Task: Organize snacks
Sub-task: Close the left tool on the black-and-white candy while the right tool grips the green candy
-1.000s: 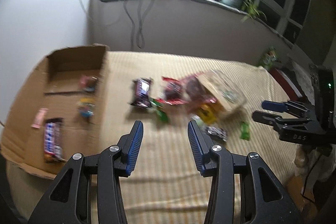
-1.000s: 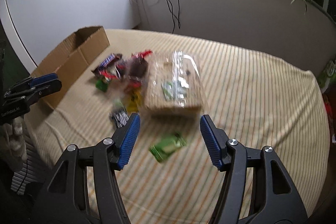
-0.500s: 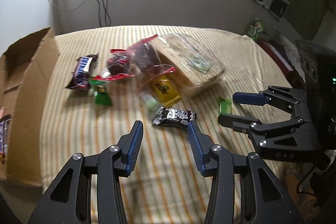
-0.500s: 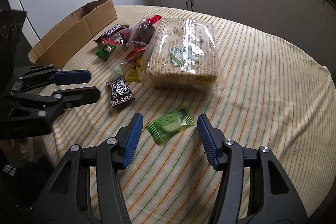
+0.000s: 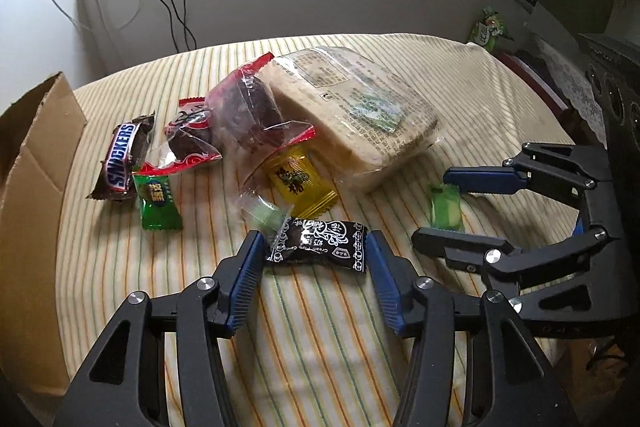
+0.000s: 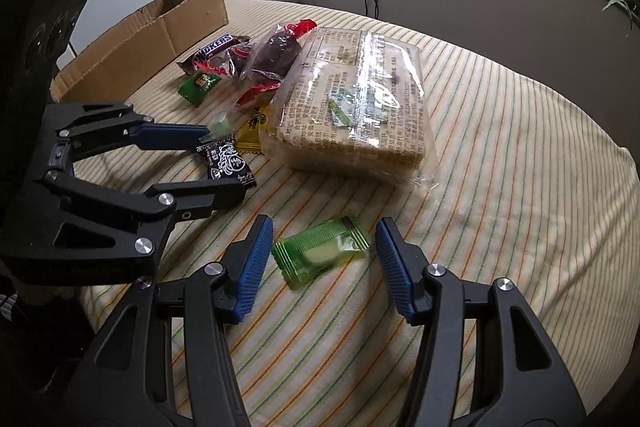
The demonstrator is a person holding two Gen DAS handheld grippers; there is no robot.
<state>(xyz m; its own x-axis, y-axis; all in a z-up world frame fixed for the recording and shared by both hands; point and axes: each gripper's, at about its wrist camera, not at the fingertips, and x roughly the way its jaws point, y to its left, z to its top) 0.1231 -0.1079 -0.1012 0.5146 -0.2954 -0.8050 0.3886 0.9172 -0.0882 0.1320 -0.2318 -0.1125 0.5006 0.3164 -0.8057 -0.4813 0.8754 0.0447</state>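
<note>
While jaws gape, left hand-held gripper (image 5: 316,251) straddles black candy (image 5: 318,241).

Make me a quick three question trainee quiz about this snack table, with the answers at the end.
1. True or false: the left gripper has its jaws open on either side of the black candy.
2. Which snack lies between the right gripper's jaws? A) Snickers bar B) light green candy C) yellow candy
3. Fill in: the cardboard box stands on the table's ____ side in both views.

Key: 1 true. 2 B. 3 left.
</note>
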